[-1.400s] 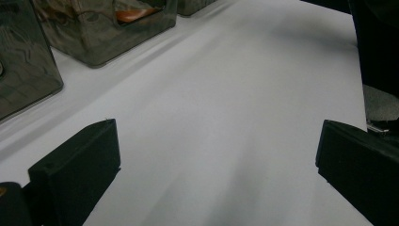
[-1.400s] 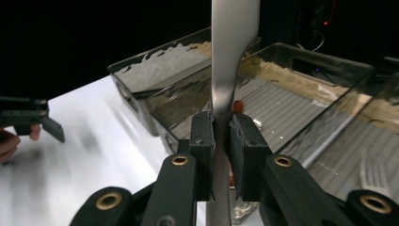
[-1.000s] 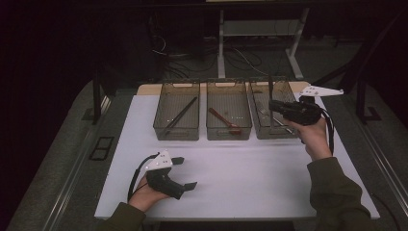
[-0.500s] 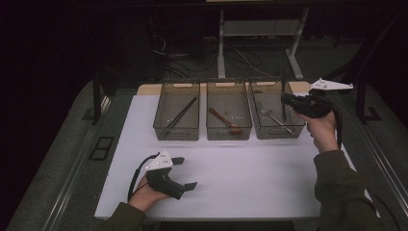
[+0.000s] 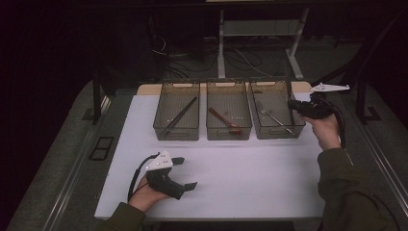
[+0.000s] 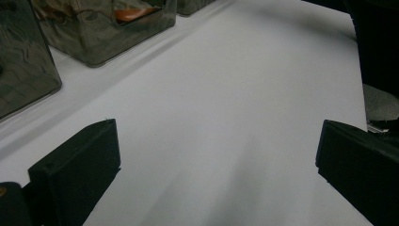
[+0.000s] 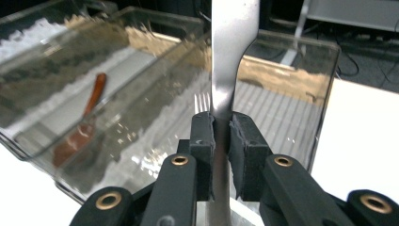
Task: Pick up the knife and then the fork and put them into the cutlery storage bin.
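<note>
1. The left hand-held gripper (image 5: 185, 173), jaws wide apart and empty, can rest on the near white surface (image 5: 250, 168).
2. The right hand-held gripper (image 7: 222, 136) pinches a metal utensil handle (image 7: 230, 56) beside the right bin (image 5: 276, 115); lower it gently, clearing the rim.

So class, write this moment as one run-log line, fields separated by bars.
right gripper: shut on metal utensil | position: at right bin | left gripper: open, resting on table
</note>
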A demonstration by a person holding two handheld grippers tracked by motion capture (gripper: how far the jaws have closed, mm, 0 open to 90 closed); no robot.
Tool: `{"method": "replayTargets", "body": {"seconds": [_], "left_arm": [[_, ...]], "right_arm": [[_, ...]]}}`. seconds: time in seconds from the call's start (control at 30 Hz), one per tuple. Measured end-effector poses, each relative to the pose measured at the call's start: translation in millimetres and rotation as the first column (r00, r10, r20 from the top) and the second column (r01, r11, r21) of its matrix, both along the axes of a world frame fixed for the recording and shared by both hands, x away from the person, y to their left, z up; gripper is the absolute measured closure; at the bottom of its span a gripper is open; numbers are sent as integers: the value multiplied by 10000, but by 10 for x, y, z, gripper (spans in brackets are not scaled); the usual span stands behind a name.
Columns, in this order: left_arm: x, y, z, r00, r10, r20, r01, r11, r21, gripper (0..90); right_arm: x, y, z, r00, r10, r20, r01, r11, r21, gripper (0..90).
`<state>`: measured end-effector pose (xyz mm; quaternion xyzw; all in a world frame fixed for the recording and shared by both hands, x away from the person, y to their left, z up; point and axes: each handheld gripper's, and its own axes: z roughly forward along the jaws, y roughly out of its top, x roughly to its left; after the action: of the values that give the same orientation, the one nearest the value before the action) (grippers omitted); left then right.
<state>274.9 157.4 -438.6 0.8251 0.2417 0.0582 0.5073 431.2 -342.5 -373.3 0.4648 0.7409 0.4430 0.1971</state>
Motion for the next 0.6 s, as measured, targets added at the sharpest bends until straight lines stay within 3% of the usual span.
{"method": "replayTargets", "body": {"seconds": [0.23,0.47,0.6], "left_arm": [[-1,-4,0,10000,-1,-6,1,10000,-9,0],[0,-7,-4,10000,-46,2,46,10000,18,0],[0,-6,-3,10000,-42,0,42,10000,22,0]], "right_arm": [[50,-34,-142,9964,-70,-850,27,9987,-509,790],[100,-22,-236,9901,-91,-1399,-40,9957,-929,789],[126,11,-255,9891,-105,-1466,-47,9947,-1030,777]]}}
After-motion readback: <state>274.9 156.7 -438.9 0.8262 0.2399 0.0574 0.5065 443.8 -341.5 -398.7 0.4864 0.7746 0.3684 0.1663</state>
